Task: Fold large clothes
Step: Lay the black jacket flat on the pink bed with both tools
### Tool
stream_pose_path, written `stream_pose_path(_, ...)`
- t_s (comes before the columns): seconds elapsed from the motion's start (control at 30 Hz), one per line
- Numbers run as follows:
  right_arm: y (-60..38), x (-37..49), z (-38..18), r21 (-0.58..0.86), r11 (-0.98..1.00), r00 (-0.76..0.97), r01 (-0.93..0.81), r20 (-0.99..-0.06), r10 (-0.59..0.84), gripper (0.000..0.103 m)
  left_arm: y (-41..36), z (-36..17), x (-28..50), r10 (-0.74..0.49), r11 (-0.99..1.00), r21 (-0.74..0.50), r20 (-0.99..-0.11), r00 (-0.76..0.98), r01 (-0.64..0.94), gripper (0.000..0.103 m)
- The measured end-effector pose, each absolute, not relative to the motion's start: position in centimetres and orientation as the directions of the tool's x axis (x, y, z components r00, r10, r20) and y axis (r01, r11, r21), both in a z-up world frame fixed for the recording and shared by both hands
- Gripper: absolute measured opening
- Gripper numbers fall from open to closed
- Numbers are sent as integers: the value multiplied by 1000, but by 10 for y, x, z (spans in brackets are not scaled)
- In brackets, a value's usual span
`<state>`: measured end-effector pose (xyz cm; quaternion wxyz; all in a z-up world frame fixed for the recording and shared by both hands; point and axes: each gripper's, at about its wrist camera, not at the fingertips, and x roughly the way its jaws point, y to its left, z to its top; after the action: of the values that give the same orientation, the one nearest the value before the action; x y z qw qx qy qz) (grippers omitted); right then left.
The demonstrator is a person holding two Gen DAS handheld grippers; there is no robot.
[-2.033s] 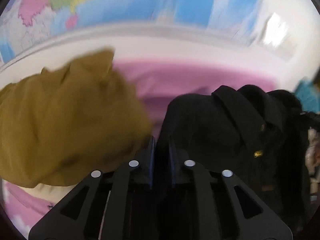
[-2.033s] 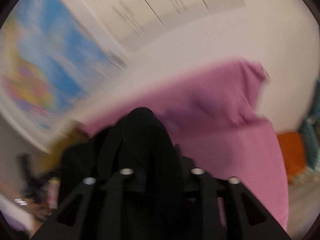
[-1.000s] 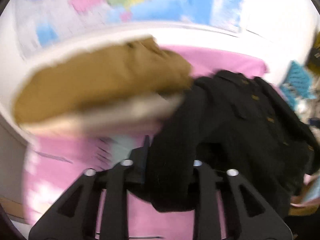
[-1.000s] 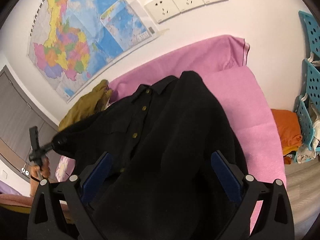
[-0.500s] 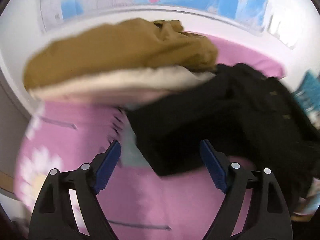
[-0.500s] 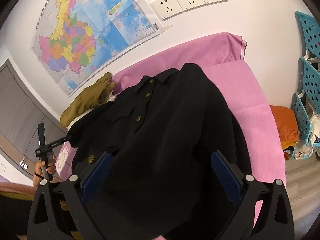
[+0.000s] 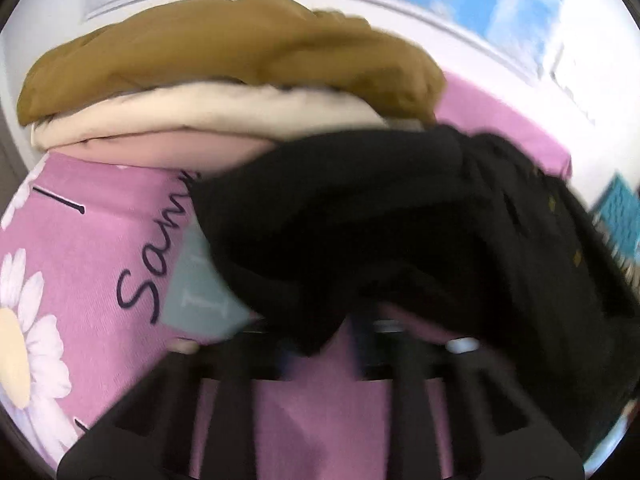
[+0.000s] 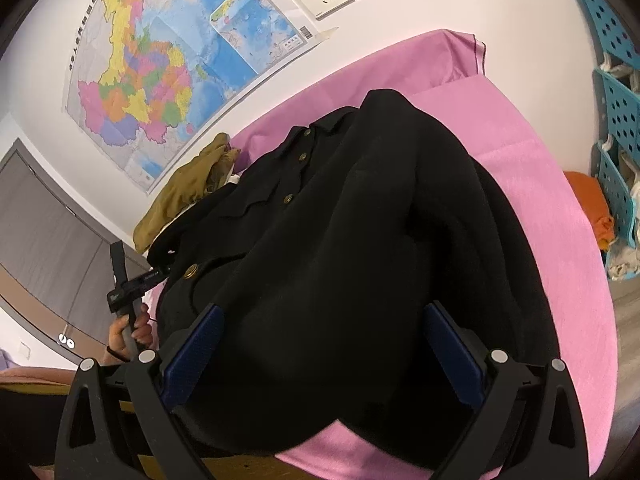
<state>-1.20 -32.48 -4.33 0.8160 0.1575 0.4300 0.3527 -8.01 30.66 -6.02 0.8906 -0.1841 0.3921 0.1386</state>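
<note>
A black button-front garment (image 8: 360,240) lies spread over the pink sheet (image 8: 560,208) of a bed, collar toward the wall and hem toward the right wrist camera. The right gripper (image 8: 320,352) hovers at that hem with its two blue-padded fingers (image 8: 192,352) spread wide; the cloth fills the gap between them, but neither pad presses it, so nothing is gripped. In the left wrist view, which is smeared by motion, a dark fold of the same garment (image 7: 400,232) hangs right in front of the left gripper (image 7: 320,352), its lowest tip dipping down to the finger ends. The fingers look drawn close together, yet the blur makes it impossible to tell whether they have closed on the fabric. Beyond that fold a mustard-brown garment (image 7: 224,56) sits on a cream one (image 7: 200,116), stacked on the flower-printed bedding (image 7: 80,260). A colourful map (image 8: 160,68) hangs on the wall.
</note>
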Motion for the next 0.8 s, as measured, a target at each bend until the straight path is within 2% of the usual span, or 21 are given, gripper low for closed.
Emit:
stream_pose_path(0.2, -331, -17, -41, 562, 707, 399, -430, -584, 707, 97, 326, -10, -94, 255, 867, -172, -651, 715, -467, 6)
stream_pose_path(0.3, -334, -17, -38, 556, 709, 412, -434, -577, 705, 97, 339, 13, -99, 395, 827, -68, -635, 664, -557, 7)
stream_pose_path(0.33, -335, -17, -37, 558, 708, 416, -434, -573, 706, 97, 345, 17, -97, 467, 799, 17, -647, 603, -601, 14)
stream_pose_path(0.37, -336, -16, -37, 557, 710, 420, -432, -573, 704, 97, 349, 17, -95, 501, 778, 67, -666, 553, -625, 29)
stream_pose_path(0.4, -336, -16, -37, 556, 711, 423, -431, -572, 703, 97, 354, 14, -94, 527, 756, 111, -689, 498, -645, 36)
stream_pose_path(0.43, -336, -15, -37, 559, 709, 421, -431, -570, 705, 97, 355, 11, -94, 539, 745, 145, -707, 459, -651, 51)
stream_pose_path(0.47, -336, -15, -37, 558, 709, 420, -431, -571, 705, 97, 353, 10, -96, 533, 752, 143, -707, 465, -644, 54)
stream_pose_path(0.5, -336, -17, -38, 556, 708, 418, -434, -572, 706, 97, 350, 10, -102, 509, 774, 122, -705, 494, -622, 54)
stream_pose_path(0.53, -335, -19, -38, 556, 705, 412, -440, -573, 709, 97, 345, 10, -111, 412, 832, 40, -712, 568, -554, 56)
stream_pose_path(0.57, -334, -21, -38, 554, 704, 408, -444, -574, 710, 97, 342, 9, -124, 294, 879, -62, -710, 639, -473, 61)
stream_pose_path(0.6, -335, -23, -38, 554, 701, 405, -450, -573, 713, 97, 336, 8, -133, 94, 921, -216, -686, 722, -325, 65)
stream_pose_path(0.63, -336, -27, -37, 564, 683, 395, -464, -559, 729, 97, 329, 6, -136, -15, 930, -284, -661, 750, -231, 69)
stream_pose_path(0.67, -336, -30, -36, 573, 669, 384, -474, -549, 742, 97, 319, 2, -139, -93, 935, -320, -641, 762, -155, 76)
stream_pose_path(0.7, -335, -33, -36, 578, 654, 368, -489, -542, 755, 97, 305, -3, -141, -171, 938, -341, -629, 758, -71, 78)
stream_pose_path(0.8, -325, -41, -40, 556, 645, 332, -524, -564, 756, 97, 266, -26, -130, -320, 924, -374, -656, 683, 73, 79)
